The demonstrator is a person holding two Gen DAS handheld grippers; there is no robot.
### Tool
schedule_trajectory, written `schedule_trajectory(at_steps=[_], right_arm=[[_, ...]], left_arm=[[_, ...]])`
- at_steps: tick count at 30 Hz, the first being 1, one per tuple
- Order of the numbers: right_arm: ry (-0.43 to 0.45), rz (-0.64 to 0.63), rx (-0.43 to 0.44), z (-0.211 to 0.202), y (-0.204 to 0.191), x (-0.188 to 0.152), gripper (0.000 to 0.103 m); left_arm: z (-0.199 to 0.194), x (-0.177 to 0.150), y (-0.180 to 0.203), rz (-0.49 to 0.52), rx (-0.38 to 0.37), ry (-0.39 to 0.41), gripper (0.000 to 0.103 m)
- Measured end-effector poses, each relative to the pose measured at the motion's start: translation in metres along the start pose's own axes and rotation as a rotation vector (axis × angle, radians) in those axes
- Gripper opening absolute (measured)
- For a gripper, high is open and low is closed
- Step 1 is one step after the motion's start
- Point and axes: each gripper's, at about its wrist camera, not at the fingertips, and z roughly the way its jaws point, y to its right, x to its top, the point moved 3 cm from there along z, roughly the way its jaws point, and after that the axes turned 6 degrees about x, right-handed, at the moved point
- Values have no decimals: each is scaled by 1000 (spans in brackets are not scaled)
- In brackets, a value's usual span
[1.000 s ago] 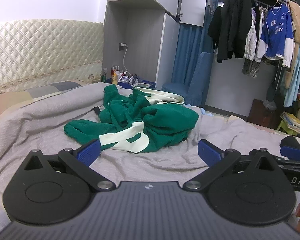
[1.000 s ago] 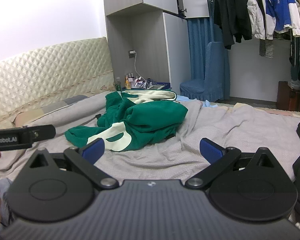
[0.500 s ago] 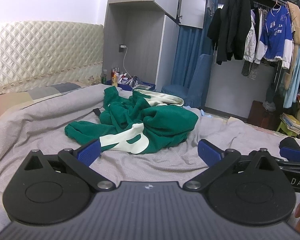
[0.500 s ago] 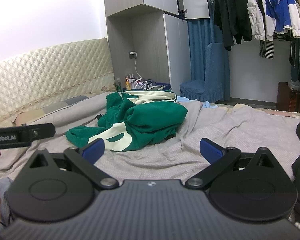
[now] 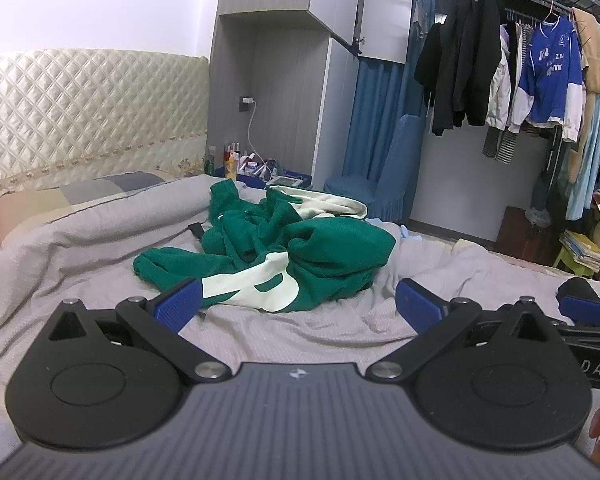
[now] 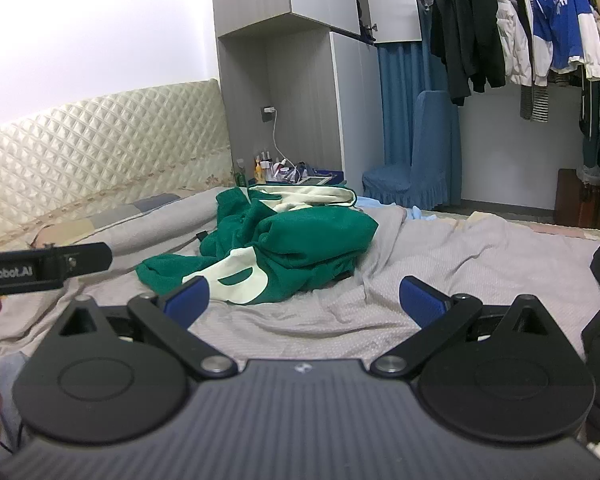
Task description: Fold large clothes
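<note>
Left wrist view, spread left claw, green sweatshirt, right view adds spread right claw

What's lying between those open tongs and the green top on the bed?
Nothing but wrinkled grey bedsheet. Both wrist views show bare sheet between the left tongs, the right tongs and the crumpled green sweatshirt.

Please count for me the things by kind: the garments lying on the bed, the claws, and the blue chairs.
Garments on the bed: 1, the crumpled green sweatshirt
Claws: 2, the left claw and the right claw, both open and empty
Blue chairs: 1, the covered chair by the curtain
Total: 4
</note>
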Motion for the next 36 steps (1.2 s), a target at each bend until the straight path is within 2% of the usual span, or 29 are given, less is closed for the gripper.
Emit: schedule_trajectory(at_steps=[36], right_arm=[[11,-16,27,-23,-12,3,103]], left_arm=[[-39,-2,-14,-17,6,29,103]])
